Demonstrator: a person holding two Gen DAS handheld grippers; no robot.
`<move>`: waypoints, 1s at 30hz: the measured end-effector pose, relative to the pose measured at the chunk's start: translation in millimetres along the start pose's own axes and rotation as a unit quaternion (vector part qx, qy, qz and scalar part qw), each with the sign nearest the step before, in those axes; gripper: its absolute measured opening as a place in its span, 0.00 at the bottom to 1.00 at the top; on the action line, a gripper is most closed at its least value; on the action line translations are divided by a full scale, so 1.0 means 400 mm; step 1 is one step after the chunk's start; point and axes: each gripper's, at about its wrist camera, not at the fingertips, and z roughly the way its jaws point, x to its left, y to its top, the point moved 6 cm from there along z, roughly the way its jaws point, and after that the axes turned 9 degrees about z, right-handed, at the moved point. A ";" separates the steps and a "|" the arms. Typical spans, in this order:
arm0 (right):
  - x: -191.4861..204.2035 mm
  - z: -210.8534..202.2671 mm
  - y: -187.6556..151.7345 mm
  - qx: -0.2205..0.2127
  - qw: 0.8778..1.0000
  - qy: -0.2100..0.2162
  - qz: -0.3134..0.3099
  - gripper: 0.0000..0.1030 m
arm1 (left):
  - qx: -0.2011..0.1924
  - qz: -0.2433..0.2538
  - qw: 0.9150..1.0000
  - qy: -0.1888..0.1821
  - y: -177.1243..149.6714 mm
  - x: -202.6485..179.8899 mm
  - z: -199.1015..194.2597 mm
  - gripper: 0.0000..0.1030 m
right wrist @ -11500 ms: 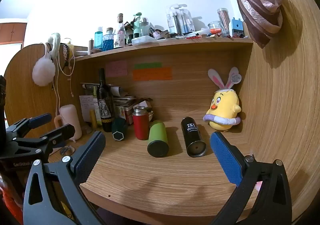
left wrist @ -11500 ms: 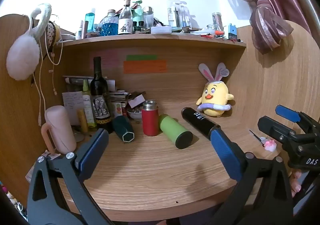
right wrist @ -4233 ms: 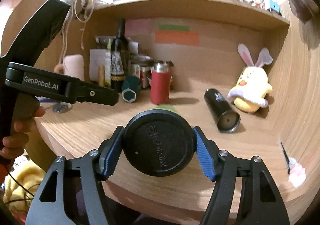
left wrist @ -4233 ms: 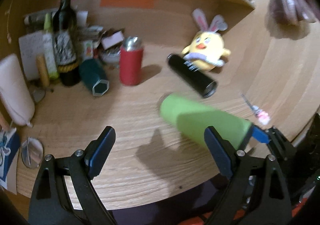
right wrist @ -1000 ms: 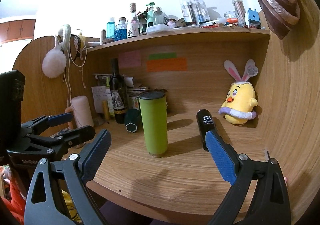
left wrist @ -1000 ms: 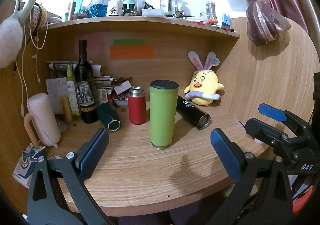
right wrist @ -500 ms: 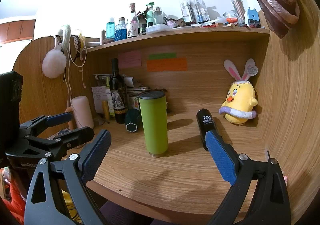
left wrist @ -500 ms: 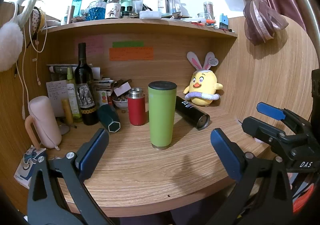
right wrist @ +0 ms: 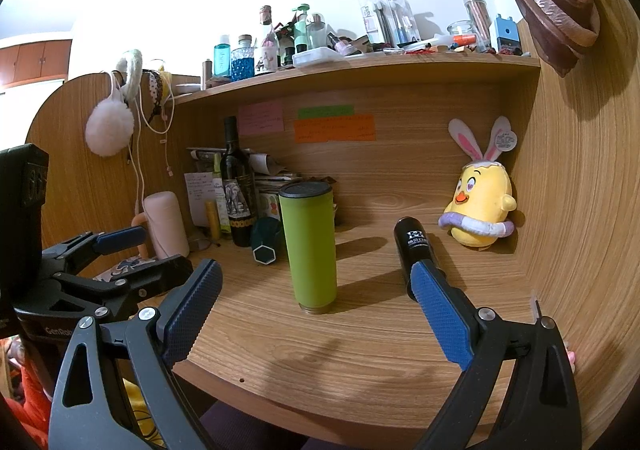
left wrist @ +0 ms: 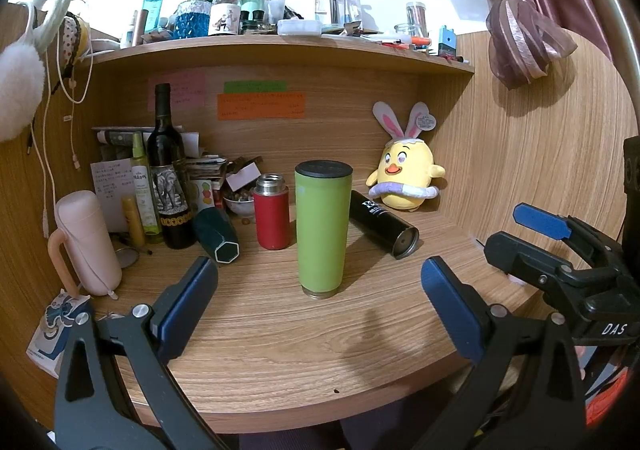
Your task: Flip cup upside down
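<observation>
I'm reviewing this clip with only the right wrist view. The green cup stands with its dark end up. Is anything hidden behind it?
Observer: Yes. The left wrist view shows a red flask with a steel top. It stands upright just left of the green cup, with a gap between them.
Operator: The black tumbler's near end is covered in my view. What's there?
Observer: The black tumbler lies on its side, and its silver-rimmed round end faces the desk's front edge.
Operator: Is the left claw touching the cup?
Observer: No. The left claw is open, and the cup stands beyond its tips, untouched.
</observation>
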 end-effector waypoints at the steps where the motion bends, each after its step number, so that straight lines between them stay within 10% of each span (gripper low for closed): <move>1: -0.001 0.000 0.000 0.000 1.000 0.000 0.000 0.92 | 0.000 0.000 1.000 0.000 0.000 0.000 0.000 1.00; 30: 0.004 -0.002 -0.001 -0.003 1.000 0.002 -0.002 0.92 | -0.002 -0.001 1.000 -0.002 0.002 -0.005 0.001 1.00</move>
